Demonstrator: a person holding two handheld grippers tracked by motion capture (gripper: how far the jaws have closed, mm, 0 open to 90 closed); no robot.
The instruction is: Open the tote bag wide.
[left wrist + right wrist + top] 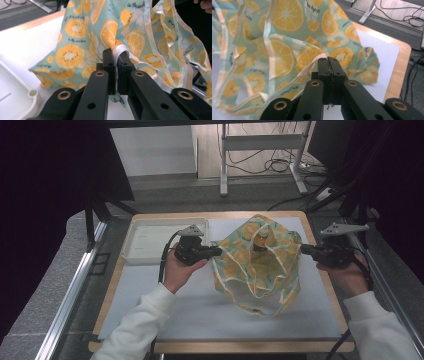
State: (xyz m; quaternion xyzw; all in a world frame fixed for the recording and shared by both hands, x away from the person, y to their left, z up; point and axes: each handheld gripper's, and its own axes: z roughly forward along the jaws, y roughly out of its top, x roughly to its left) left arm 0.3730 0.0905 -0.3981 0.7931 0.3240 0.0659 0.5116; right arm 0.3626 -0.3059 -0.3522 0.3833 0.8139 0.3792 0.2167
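While the printed cloth (256,265) hangs spread above the middle of the white mat (200,315), each gripper pinches one side of it. The left gripper (216,251) has its jaws clamped on the cloth's white-hemmed edge, with fabric passing between the pads (110,62). The right gripper (304,249) has its jaws pressed together on the opposite hem (312,65). A brown bottle (261,240) stands inside the draped cloth. A white tray (150,245) lies just beside the left gripper, at the table's (320,220) far left.
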